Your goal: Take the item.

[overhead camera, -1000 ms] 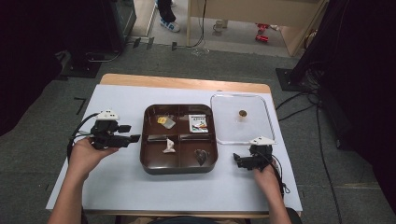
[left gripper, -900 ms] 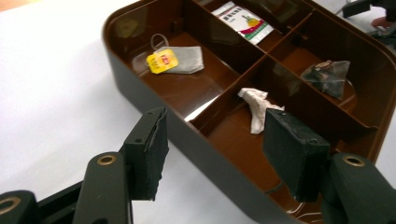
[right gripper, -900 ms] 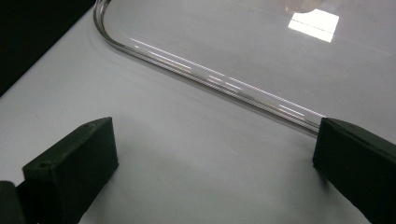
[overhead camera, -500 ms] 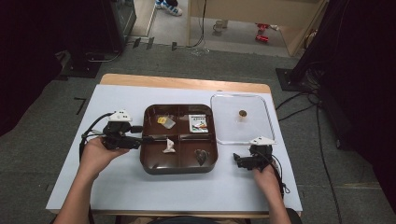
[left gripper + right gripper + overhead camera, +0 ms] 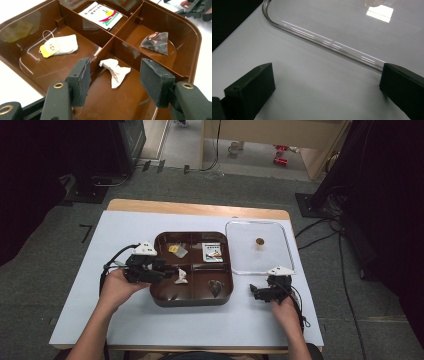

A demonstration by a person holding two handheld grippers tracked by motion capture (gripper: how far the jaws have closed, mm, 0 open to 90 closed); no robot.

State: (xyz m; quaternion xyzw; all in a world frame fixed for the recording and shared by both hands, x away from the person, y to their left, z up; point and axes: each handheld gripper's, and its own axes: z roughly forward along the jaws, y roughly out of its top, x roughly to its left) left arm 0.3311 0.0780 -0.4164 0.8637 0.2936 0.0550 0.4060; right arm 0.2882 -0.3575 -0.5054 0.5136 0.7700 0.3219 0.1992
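Left gripper (image 5: 113, 80) hovered over the tray's (image 5: 192, 301) near-left compartment, jaws part open around the white wrapper (image 5: 115, 72) — not touching, grab not yet made. Right gripper (image 5: 327, 85) rested near-right on the table, jaws wide, empty, beside the clear lid (image 5: 342, 47). Left gripper view showed teabags (image 5: 60, 45) — high view only blobs.

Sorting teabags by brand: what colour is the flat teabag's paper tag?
Yellow tag, clearest in the left gripper view.
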